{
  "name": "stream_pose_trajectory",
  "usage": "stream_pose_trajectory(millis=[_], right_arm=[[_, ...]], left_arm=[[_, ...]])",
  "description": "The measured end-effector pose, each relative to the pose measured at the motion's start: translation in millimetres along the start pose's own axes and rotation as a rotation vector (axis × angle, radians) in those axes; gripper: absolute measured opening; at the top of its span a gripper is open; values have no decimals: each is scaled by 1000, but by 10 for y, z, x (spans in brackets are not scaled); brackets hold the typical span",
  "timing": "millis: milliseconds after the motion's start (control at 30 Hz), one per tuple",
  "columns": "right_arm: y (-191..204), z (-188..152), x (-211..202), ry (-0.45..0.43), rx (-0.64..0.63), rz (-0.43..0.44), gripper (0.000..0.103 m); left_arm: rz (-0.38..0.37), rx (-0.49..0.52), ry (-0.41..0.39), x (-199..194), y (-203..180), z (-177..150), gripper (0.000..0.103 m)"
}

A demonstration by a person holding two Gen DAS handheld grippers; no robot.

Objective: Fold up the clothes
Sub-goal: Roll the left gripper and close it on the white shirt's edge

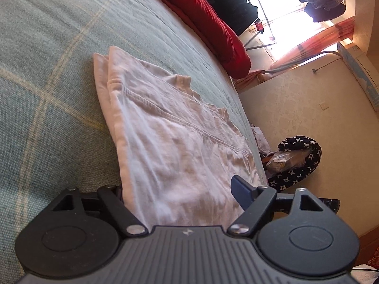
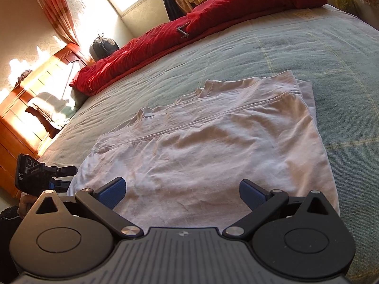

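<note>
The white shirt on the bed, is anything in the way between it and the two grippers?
No. The white shirt lies flat on the green bedspread, and both the right gripper and the left gripper are open right at its near edge. The red quilt lies far behind.

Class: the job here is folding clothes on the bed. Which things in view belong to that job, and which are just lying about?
Part of the job: white garment, partly folded on the bed; left gripper, open; right gripper, open.

Just lying about: red quilt; wooden dresser; star-patterned cloth beside the bed; orange curtain.
</note>
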State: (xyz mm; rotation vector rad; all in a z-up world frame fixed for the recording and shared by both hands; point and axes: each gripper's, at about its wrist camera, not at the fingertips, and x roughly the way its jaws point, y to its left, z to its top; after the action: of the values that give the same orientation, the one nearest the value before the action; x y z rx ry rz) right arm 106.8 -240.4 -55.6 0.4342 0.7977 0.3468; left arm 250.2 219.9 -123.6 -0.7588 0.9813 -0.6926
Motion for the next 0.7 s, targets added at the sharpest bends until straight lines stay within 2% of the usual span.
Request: stream_pose_trajectory(millis=[67, 167, 333, 467, 500, 567, 600, 633, 700], right_arm=[[52, 32, 12, -2, -9, 9, 103], [165, 85, 30, -8, -40, 20, 103], [246, 106, 126, 0, -47, 45, 103], [234, 69, 116, 6, -52, 50, 103], [207, 62, 106, 6, -48, 50, 103], [158, 63, 123, 9, -34, 42, 103], [142, 66, 144, 12, -23, 40, 103], [126, 68, 166, 14, -11, 37, 103], [116, 64, 196, 17, 1, 39, 103]], left_arm=[[-8, -24, 12, 70, 25, 100, 78], [0, -5, 32, 192, 2, 192, 78], [-1, -10, 22, 259, 3, 230, 77], [-15, 9, 36, 166, -15, 61, 66], [-16, 0, 31, 138, 23, 32, 62], [7, -53, 23, 128, 147, 47, 26], [10, -88, 24, 142, 218, 61, 17], [8, -127, 27, 165, 293, 76, 14], [28, -122, 31, 179, 275, 81, 13]])
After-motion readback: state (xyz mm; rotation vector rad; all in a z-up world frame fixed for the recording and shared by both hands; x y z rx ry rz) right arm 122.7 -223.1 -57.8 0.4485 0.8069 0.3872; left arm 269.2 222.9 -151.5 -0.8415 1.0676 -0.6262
